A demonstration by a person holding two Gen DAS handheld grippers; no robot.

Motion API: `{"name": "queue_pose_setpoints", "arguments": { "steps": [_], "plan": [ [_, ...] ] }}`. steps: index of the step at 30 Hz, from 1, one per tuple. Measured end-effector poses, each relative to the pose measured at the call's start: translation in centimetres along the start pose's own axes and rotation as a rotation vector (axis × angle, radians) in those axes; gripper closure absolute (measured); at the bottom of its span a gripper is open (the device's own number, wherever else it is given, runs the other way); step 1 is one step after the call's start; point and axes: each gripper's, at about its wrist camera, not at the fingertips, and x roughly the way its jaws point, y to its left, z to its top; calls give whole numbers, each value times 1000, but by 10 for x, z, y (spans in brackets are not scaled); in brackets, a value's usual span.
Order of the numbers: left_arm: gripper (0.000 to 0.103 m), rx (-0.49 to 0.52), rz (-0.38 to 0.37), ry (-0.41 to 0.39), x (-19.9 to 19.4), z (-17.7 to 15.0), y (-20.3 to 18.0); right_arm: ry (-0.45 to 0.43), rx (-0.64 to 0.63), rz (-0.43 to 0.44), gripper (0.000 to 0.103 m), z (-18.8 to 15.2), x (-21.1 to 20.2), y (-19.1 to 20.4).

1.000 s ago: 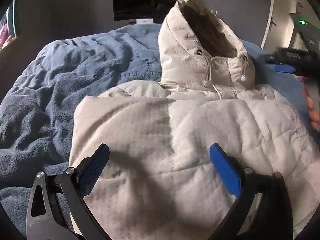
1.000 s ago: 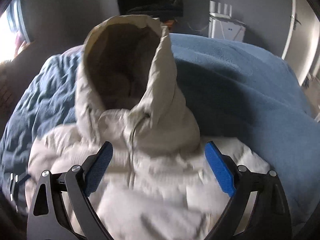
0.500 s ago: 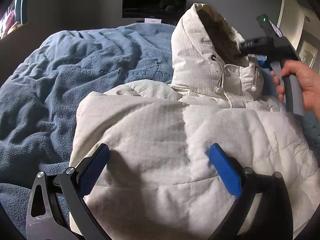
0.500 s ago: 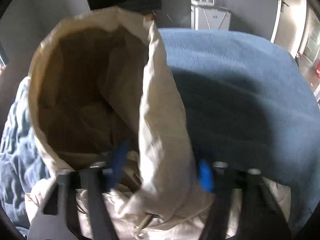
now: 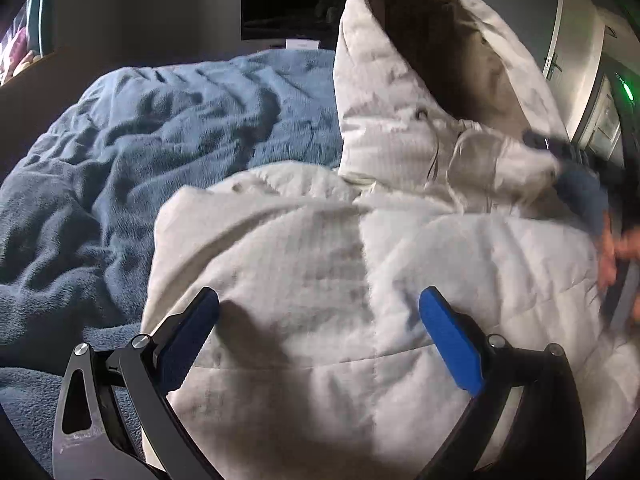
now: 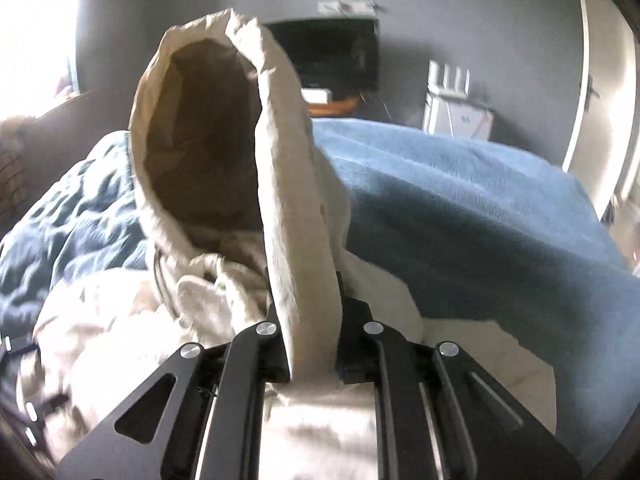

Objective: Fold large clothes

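Observation:
A cream quilted hooded jacket lies on a bed with a blue blanket. Its hood stands upright at the far end. My left gripper is open and empty, just above the jacket's body. My right gripper is shut on the right edge of the hood, low near the collar, and the hood rises in front of it with its brown lining showing. The right gripper also shows blurred at the right in the left wrist view, at the hood's base.
The blue blanket spreads smooth to the right of the hood and rumpled to the left. A dark screen hangs on the grey wall behind the bed. A white unit and a door stand at the far right.
My right gripper moved in onto the hood's right edge and closed on it. The hood has been pulled nearer and stands taller. My left gripper stayed open over the jacket body.

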Motion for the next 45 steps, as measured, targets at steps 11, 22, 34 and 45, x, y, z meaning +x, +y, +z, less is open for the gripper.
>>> {"name": "queue_pose_setpoints", "arguments": {
  "steps": [11, 22, 34, 45],
  "plan": [
    [7, 27, -57, -196, -53, 108, -24, -70, -82, 96, 94, -53, -34, 3],
    [95, 116, 34, -187, -64, 105, -13, -50, -93, 103, 94, -65, -46, 6],
    [95, 19, -28, -29, -80, -13, 11, 36, -90, 208, 29, -65, -80, -1],
    [95, 44, 4, 75, -44, -42, 20, 6, -4, 289, 29, -29, -105, 19]
  ]
}}
